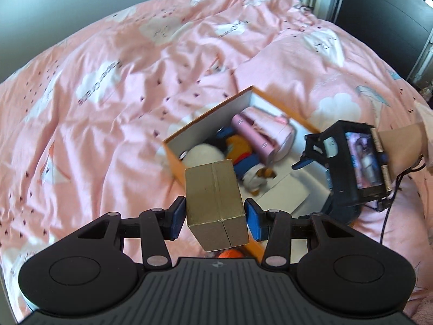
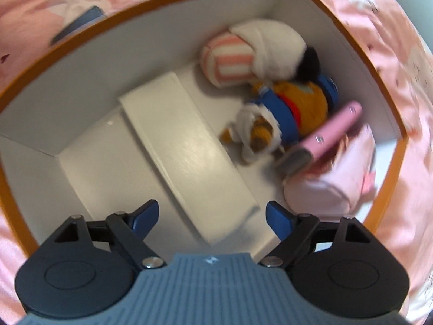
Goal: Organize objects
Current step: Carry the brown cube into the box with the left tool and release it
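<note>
My left gripper (image 1: 216,216) is shut on a gold cardboard box (image 1: 216,197), its blue pads pressing both sides, above the near corner of an orange storage box (image 1: 205,116) with white inner walls. Inside the box lie a white flat box (image 2: 184,146), a duck plush in blue and orange (image 2: 297,108), a white plush with pink stripes (image 2: 243,54), a pink tube-shaped case (image 2: 333,130) and a pale pink pouch (image 2: 338,178). My right gripper (image 2: 212,216) hangs open inside the storage box (image 2: 81,35), pointing down over the near end of the white flat box, its pads clear of it.
The storage box sits on a rumpled pink duvet (image 1: 108,94) that covers the whole bed. A dark flat object (image 2: 78,24) lies on the duvet just outside the box. Something orange (image 1: 230,253) shows under the gold box. Dark furniture (image 1: 379,13) stands beyond the bed.
</note>
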`<state>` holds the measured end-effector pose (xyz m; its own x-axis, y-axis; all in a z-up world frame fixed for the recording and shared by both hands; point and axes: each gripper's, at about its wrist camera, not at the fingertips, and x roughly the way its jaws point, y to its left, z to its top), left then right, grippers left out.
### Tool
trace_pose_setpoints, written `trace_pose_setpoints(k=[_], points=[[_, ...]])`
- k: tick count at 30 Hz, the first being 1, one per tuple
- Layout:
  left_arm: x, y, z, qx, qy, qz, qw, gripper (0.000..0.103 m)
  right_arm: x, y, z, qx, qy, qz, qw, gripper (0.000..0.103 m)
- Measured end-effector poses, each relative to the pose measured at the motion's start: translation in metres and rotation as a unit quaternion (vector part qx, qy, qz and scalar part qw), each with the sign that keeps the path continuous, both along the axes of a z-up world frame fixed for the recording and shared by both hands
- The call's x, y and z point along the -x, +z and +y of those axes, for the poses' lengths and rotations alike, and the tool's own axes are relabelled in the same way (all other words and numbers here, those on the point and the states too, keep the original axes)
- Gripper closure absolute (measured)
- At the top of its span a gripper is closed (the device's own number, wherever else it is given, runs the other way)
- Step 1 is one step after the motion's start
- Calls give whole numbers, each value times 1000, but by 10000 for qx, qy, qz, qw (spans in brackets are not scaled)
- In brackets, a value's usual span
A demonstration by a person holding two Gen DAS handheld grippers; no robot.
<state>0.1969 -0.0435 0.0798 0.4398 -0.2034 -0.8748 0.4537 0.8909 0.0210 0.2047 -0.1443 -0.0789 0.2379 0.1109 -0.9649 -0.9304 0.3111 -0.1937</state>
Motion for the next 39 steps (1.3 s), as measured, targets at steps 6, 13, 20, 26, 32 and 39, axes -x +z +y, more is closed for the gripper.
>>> trace_pose_setpoints(k=[6,13,20,26,32,39], points=[[-9,-9,-33,61,-313,41,9995,50,-18,-9,-9,-397,-1120,547,9914,17],[-18,-24,-47,-27,-443,191,9988,50,-26,-11,-10,-832,-1865,682,9766,21],[-24,-37,-52,-127,-524,349,9979,50,-15,-16,-2,-763,-1154,294,9899,25],[-32,-48,-56,-173,-543,451,9974,50,5,-30,8,-402,-409,-299,9979,28],[-33,-54,-60,-131,-555,555,9968,50,16,-28,3,-312,-373,-163,9987,27],[-31,-50,-63,306,-375,591,9971,50,37,0,-23,-547,-299,-161,9979,21]])
